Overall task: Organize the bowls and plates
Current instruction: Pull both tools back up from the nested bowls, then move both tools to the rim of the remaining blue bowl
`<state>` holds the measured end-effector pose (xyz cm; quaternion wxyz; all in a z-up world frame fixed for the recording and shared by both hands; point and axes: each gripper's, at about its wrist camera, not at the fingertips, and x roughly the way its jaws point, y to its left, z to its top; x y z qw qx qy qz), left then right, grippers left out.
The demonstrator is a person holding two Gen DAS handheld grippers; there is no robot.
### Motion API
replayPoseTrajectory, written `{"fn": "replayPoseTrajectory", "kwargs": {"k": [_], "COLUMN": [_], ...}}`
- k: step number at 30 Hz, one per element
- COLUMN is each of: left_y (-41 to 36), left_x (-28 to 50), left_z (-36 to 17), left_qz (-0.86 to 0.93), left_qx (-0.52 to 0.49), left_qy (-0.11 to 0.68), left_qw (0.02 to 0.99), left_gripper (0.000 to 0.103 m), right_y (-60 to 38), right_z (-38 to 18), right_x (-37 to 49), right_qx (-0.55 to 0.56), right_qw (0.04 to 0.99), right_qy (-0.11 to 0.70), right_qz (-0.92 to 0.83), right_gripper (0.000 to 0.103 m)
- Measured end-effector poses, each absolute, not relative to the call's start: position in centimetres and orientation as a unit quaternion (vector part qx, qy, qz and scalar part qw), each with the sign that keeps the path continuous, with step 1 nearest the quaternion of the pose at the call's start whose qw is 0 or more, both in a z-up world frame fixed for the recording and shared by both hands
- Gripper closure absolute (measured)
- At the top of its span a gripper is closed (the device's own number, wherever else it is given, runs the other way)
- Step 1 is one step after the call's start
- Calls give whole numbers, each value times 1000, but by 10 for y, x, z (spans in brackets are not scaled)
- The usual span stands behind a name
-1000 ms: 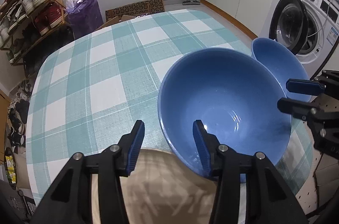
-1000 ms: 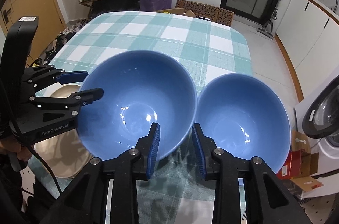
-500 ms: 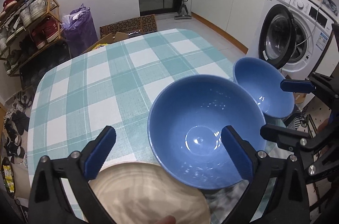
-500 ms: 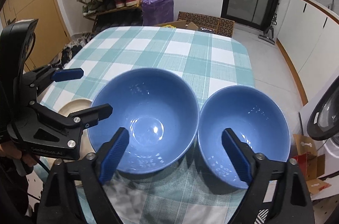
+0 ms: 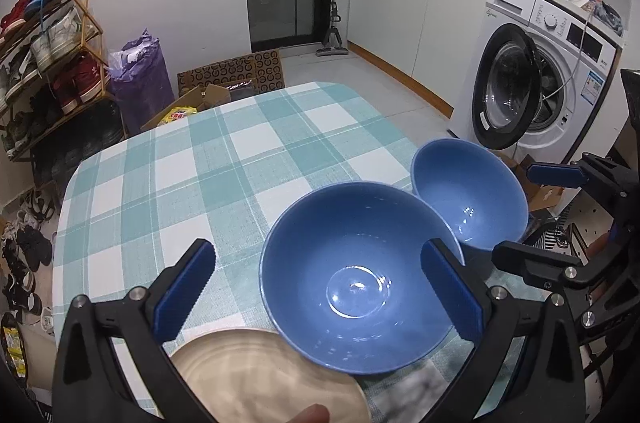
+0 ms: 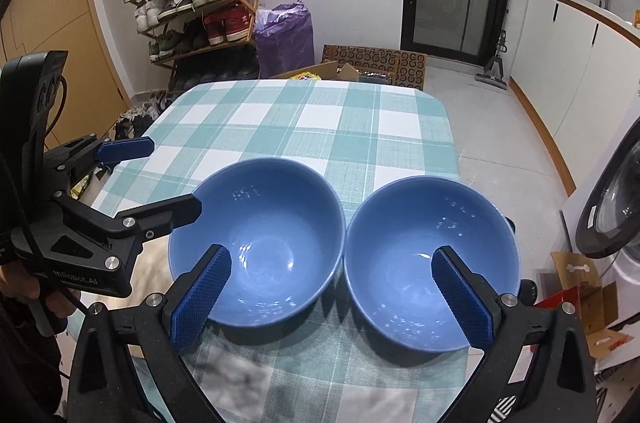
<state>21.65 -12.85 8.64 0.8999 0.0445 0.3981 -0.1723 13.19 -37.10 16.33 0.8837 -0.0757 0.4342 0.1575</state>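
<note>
Two glossy, round blue bowls sit side by side, rims almost touching, at the near edge of your tabletop (image 6: 360,127), which wears a woven teal-and-white checked cloth. The larger bowl (image 5: 360,287) is on the left, the smaller bowl (image 5: 468,199) on the right; a beige ridged plate (image 5: 256,379) lies beside the larger. Your left hand-held gripper (image 5: 320,291) and right hand-held gripper (image 6: 332,299) have just been opening; both jaws are spread wide above the bowls, gripping nothing.
</note>
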Motion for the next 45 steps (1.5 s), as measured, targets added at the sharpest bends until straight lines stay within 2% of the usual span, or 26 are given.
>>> {"fn": "replayPoseTrajectory", "kwargs": {"k": [25, 45], "left_y": [-175, -227], "left_x": [238, 271], "left_z": [105, 82], "left_qz": [-204, -222], "left_qx": [65, 109], "left_qy": [386, 407], "left_qw": [897, 879], "left_gripper": [0, 0], "right_y": [-444, -503], "right_z": [193, 168], "right_x": [121, 124], "right_qx": [-18, 52], "right_qw": [907, 908], "right_qy": [411, 415], "right_qz": [94, 22], "right_gripper": [1, 1]}}
